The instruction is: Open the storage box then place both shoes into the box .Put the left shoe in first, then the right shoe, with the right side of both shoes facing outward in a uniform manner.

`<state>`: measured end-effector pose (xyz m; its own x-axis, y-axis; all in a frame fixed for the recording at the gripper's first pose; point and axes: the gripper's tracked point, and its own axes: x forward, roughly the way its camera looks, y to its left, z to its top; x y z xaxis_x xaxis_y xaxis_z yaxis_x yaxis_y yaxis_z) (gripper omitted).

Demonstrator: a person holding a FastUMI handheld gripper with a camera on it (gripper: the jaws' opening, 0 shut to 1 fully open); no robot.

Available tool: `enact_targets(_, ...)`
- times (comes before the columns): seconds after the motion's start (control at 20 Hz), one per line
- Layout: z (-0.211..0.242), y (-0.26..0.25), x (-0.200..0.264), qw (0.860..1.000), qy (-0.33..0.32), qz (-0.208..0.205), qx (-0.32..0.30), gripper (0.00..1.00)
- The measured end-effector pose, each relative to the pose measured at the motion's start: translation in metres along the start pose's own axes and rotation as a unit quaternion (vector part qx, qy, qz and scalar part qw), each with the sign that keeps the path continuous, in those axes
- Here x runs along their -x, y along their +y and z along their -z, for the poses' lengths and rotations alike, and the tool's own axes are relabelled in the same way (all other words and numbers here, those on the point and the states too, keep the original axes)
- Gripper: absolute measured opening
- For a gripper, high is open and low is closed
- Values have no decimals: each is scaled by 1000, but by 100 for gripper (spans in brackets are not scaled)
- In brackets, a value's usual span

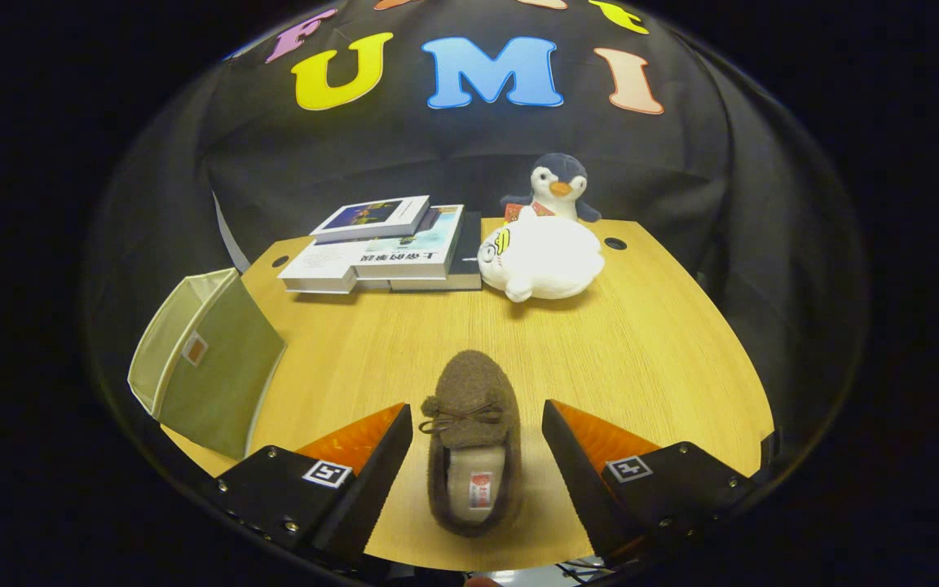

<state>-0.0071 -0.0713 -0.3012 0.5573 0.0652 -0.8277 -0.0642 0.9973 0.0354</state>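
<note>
A brown fuzzy slipper-style shoe [472, 440] with a small bow lies on the wooden table [649, 342], toe pointing away from me, heel toward me. It sits between the two fingers of my gripper [478, 420], which stands open with a gap on each side of the shoe. A pale green fabric storage box [209, 367] stands at the table's left edge, to the left of my left finger, its opening facing left and away.
Several stacked books [388, 244] lie at the far left of the table. A white plush toy [541, 261] rests beside them, with a penguin plush [557, 189] behind it. Cable holes [614, 243] mark the far corners.
</note>
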Motion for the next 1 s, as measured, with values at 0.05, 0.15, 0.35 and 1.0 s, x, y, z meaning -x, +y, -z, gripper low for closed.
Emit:
enact_targets(0.05, 5, -4, -4, 1000, 6, 1, 2, 98)
enact_targets(0.15, 16, -11, -11, 1000, 19, -2, -1, 98)
enact_targets(0.35, 34, -26, -27, 999, 42, -4, -8, 96)
enact_targets(1.0, 77, -23, -54, 983, 117, -57, -132, 49)
